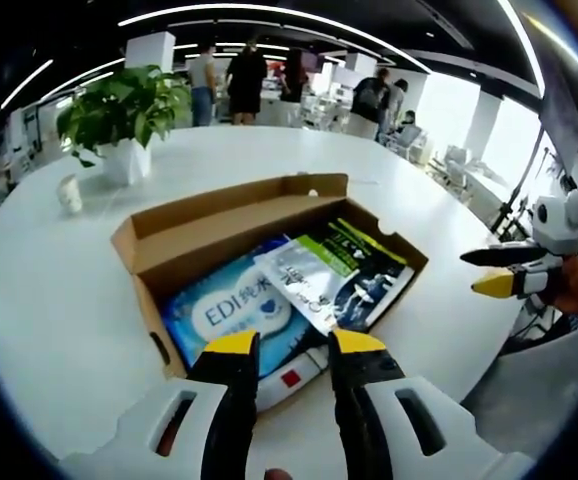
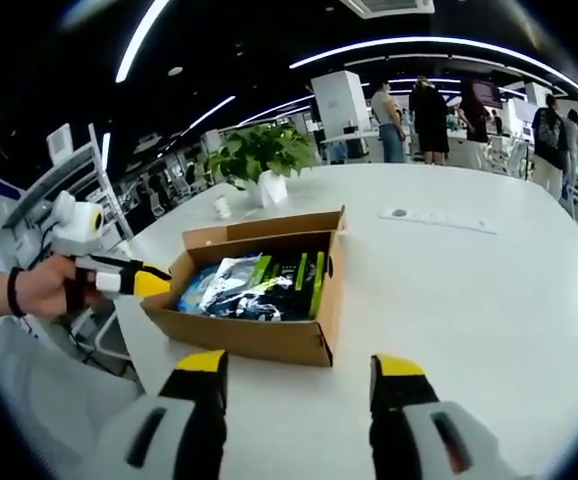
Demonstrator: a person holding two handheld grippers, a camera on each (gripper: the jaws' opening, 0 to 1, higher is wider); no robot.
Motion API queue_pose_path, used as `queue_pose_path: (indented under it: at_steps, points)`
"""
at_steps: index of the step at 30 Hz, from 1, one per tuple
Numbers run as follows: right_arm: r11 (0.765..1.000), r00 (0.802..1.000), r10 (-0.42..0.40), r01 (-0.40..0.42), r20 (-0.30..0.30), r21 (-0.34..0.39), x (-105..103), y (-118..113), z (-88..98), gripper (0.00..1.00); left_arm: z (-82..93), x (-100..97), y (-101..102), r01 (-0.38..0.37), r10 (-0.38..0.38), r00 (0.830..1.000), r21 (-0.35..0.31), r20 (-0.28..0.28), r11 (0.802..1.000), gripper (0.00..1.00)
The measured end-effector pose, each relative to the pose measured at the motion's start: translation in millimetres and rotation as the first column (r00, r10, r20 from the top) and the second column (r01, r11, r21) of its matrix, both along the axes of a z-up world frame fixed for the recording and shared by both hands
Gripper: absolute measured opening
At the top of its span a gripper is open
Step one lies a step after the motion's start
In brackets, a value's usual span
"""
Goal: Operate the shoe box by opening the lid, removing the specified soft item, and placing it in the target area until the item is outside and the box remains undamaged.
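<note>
Box (image 1: 269, 232) on white table (image 1: 59, 300), lid already open; soft packs (image 1: 299, 285) inside. Left gripper (image 1: 294, 345) at box's near edge, jaws apart, empty. Right gripper (image 2: 299, 370) held back, jaws wide, empty. Step judged: reach-in; next, close on one pack.

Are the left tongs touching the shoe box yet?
Cannot tell. In the left gripper view the left tongs overlap the shoe box's near edge; in the right gripper view they sit at its side, no gap visible.
</note>
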State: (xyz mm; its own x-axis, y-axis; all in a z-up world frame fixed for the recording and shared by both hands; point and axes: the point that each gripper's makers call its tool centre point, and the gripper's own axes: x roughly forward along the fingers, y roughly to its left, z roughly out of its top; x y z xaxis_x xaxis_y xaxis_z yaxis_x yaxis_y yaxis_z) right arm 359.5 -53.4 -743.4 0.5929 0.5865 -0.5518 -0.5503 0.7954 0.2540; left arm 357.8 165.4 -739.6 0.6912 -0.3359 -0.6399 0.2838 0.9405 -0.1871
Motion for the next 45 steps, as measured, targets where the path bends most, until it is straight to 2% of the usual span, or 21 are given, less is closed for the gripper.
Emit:
queue_pose_path:
  at_steps: [28, 45]
  points:
    - [1.000, 1.000, 0.005, -0.005, 0.007, 0.002, -6, -2, 1.5, 0.56, -9.7, 4.4, -3, 0.020, -0.020, 0.999, -0.004, -0.028, 1.000, 0.30]
    - [1.000, 1.000, 0.011, -0.011, -0.001, -0.004, -11, -4, -4.0, 0.56, -22.3, 15.4, -16, 0.041, -0.042, 0.997, -0.016, -0.064, 0.999, 0.29]
